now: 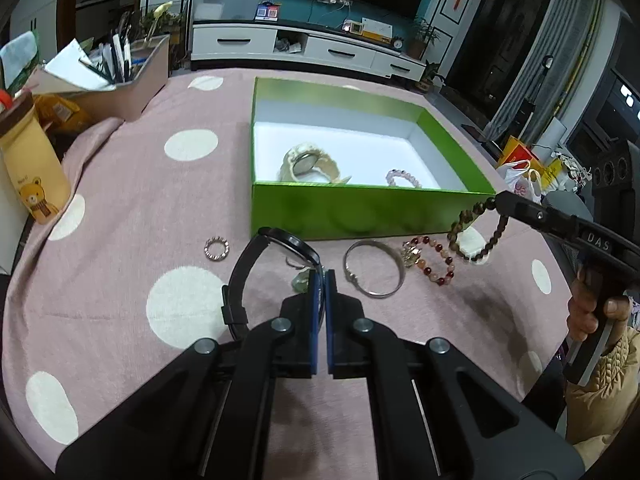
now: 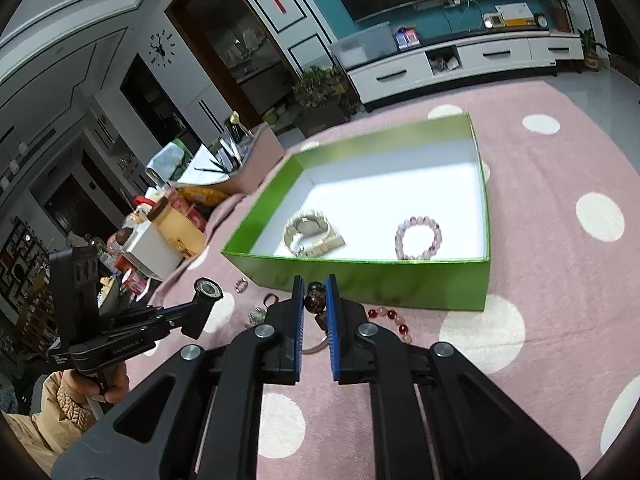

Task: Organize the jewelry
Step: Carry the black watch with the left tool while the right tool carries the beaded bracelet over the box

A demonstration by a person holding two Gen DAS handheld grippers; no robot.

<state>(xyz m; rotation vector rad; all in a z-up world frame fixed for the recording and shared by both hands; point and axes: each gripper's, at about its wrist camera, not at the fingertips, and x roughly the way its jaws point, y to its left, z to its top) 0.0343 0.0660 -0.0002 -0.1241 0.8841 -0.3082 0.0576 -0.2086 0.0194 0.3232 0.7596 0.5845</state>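
A green box [image 1: 360, 210] with a white floor holds a pale metal watch [image 1: 308, 164] and a pink bead bracelet [image 1: 402, 178]; the box [image 2: 372, 280], watch [image 2: 312, 232] and bracelet [image 2: 418, 238] show in the right wrist view too. My left gripper [image 1: 320, 276] is shut on a black watch [image 1: 276, 256], lifted in front of the box. My right gripper [image 2: 314, 284] is shut on a dark brown bead bracelet [image 1: 480, 236], hanging by the box's near right corner. On the cloth lie a silver bangle [image 1: 374, 268], a red bead bracelet [image 1: 434, 262] and a small beaded ring [image 1: 217, 248].
The table has a pink cloth with white dots [image 1: 140, 200]. A yellow bear cup [image 1: 34, 164] and a box of pens and papers [image 1: 116, 80] stand at the far left. A small green stone [image 1: 300, 282] lies under the left fingers.
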